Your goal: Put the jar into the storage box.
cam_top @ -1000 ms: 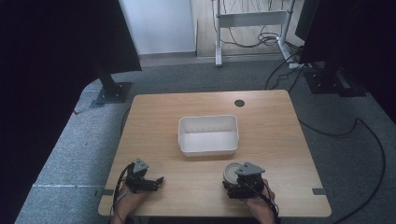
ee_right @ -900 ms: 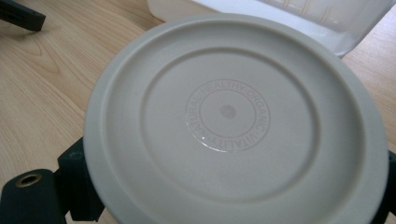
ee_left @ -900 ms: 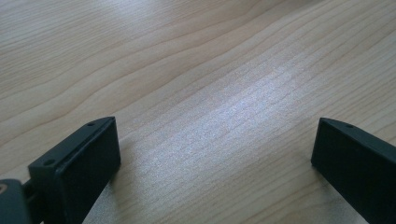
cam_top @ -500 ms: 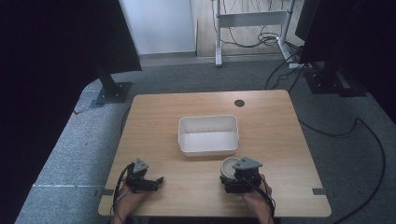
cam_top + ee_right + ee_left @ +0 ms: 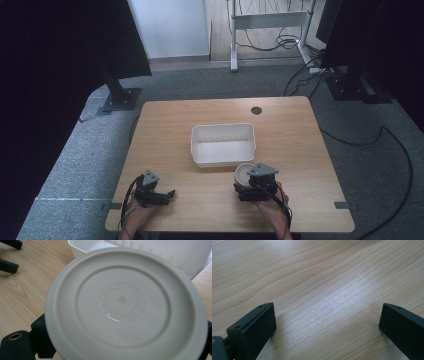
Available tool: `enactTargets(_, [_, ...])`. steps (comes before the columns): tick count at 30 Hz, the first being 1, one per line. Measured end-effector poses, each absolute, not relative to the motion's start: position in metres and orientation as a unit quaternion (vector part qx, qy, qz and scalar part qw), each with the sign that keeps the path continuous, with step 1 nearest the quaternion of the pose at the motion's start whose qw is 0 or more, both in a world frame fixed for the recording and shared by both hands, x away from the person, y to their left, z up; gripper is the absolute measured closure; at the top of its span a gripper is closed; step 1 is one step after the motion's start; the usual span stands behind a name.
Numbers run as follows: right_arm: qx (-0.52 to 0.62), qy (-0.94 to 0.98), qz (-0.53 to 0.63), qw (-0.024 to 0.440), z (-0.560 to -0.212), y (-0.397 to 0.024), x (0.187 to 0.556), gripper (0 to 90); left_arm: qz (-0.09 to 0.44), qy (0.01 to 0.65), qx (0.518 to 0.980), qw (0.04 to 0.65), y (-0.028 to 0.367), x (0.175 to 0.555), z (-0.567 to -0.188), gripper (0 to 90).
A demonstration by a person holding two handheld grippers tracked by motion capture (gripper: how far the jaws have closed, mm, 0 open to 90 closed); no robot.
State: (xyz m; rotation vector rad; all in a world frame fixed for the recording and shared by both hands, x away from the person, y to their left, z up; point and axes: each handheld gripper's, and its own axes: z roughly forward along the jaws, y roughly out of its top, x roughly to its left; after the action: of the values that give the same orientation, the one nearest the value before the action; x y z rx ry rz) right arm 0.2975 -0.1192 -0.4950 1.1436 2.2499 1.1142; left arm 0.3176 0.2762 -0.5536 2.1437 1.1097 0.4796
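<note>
The right gripper [image 5: 248, 186] pinched a round lid [image 5: 125, 306] near the bench's front edge, beside the white bin [image 5: 223, 145]. The left gripper [image 5: 327, 325] rested spread. A loose rim grip risked slipping.

My high view sits above the near edge, looking forward and down: the whole wooden table [image 5: 280, 130], grey carpet around it, and desk legs and cables beyond. Both hands enter at the bottom, the left gripper [image 5: 155, 192] at left, the right gripper [image 5: 252, 187] at right. My left gripper view rides low, skimming bare wood grain between its two spread black jaws, very close to the surface. My right gripper view faces toward the white bin [image 5: 175, 252], with a round cream lid [image 5: 122, 305] right up against the lens. It also catches the left gripper's jaws at its top left, so it shares bin, lid and that gripper with the high view.
</note>
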Motion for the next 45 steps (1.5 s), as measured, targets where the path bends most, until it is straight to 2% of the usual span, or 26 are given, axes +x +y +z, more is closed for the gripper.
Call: enactTargets(45, [0.408, 0.793, 0.403, 0.208, -0.473, -0.090, 0.356, 9.4, 0.184, 0.425, 0.821, 0.334, 0.276, 0.318, -0.554, 0.7])
